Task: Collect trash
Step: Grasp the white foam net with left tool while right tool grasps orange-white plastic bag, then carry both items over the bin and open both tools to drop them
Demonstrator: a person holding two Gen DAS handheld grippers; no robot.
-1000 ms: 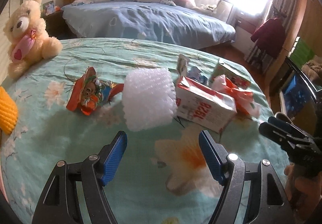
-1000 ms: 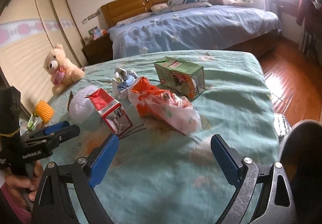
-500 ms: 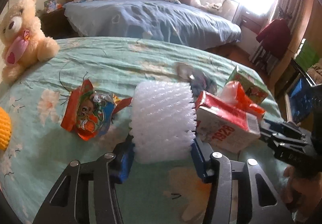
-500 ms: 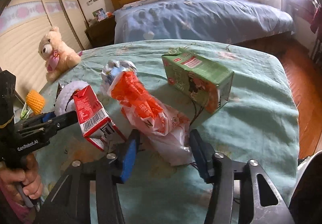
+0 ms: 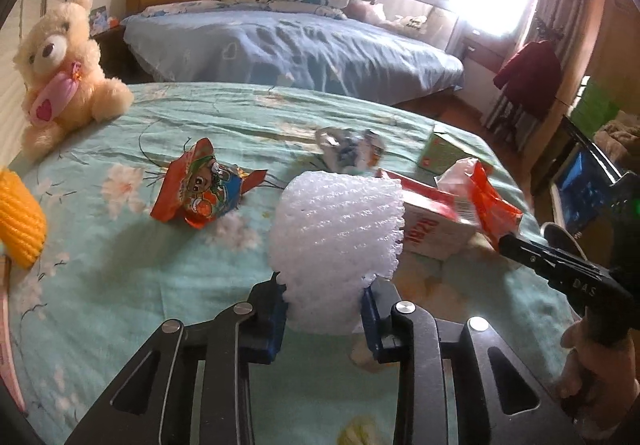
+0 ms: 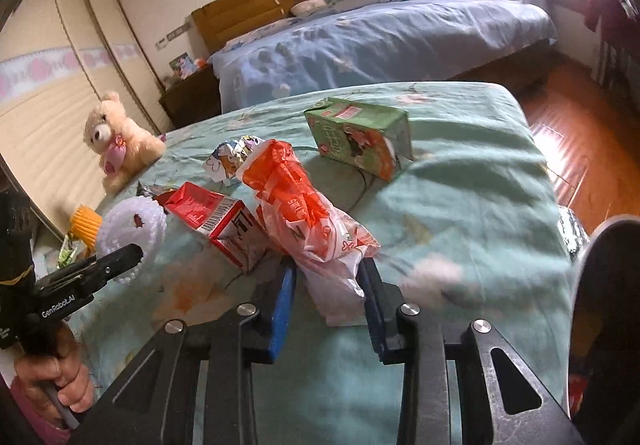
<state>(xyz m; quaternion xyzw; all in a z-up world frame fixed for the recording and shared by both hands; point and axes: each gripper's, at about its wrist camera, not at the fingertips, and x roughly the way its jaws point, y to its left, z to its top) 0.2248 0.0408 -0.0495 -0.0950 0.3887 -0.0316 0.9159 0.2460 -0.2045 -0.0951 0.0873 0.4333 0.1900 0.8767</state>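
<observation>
**Both claws now clamped on trash — two pieces grabbed at once**

A second ago both claws were spread wide and short of the pile. Now my left gripper has closed in and pinches the white foam net at its lower end; the blue pads dent it on both sides. My right gripper has done the same on the orange-and-clear plastic bag, pinching its near, clear end. The foam net looks raised off the cloth compared with half a second back, though I can't be sure it's fully clear. My read: both grasps are done, the carry-off to a bin comes next — no bin shows in either view.

Left on the surface: the red carton, lying flat and touching the bag's left side; the green carton farther back, apart from the bag; a crumpled foil wrapper behind the bag; an orange cartoon snack packet to the left of the foam net, not touching it.

Surface is a teal floral bedspread — soft, wrinkled, so things may shift when I lift. A cream teddy bear sits at the far left edge, with a yellow knitted thing nearer. Behind lies a second bed with blue cover, a wooden headboard, a bright window at right and a wood floor.
</observation>
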